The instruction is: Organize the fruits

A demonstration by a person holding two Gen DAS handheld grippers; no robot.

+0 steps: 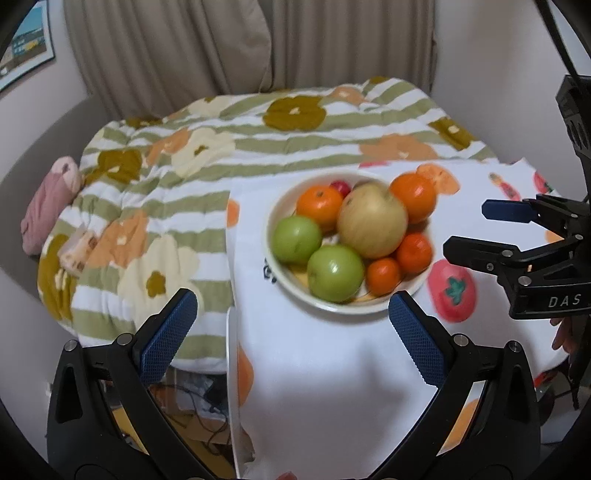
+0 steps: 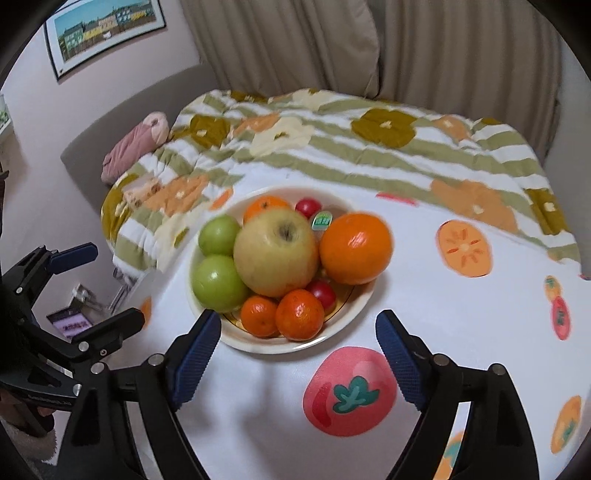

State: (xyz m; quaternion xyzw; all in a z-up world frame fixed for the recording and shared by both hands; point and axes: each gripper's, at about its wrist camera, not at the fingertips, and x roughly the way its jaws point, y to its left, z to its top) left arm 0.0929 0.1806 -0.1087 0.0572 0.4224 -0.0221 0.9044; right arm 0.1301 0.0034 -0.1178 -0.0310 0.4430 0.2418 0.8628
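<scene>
We see a bed quilt [image 1: 192,155] with green stripes and flowers behind the table, beige curtains [image 2: 424,48] beyond it. The table wears a white tablecloth [image 1: 325,350] printed with tomatoes and persimmons. A cream bowl [image 2: 207,321] sits near the table's middle, toward the quilt-side edge, piled with fruit.

Writing: "DAS" reads on the right gripper's body in the left wrist view. A green sticker [image 2: 321,221] sits in the bowl, text too small to read. A framed town picture [image 2: 107,29] hangs on the wall.

Fruit, big to small: yellow apple [image 2: 275,254] at the centre on top; large orange [image 2: 355,249] touching it on its right in the right wrist view; two green apples [image 2: 218,282] at the left rim; a second orange [image 1: 319,206] toward the far side of the bowl; two mandarins [image 2: 299,314] at the near rim; red cherry tomatoes [image 2: 323,291] tucked between.

Left gripper [image 1: 291,325]: jaws wide apart, holding nothing, hovering over the cloth at the table's left edge, bowl just ahead. Right gripper [image 2: 297,343]: jaws also spread wide, empty, blue pads either side of the bowl's near rim; contact we cannot tell.

Only the right wrist view shows the sticker and the near tomato. Only the left wrist view shows the floor cables [image 1: 199,398] below the table edge. Each view catches the other gripper at its side.
</scene>
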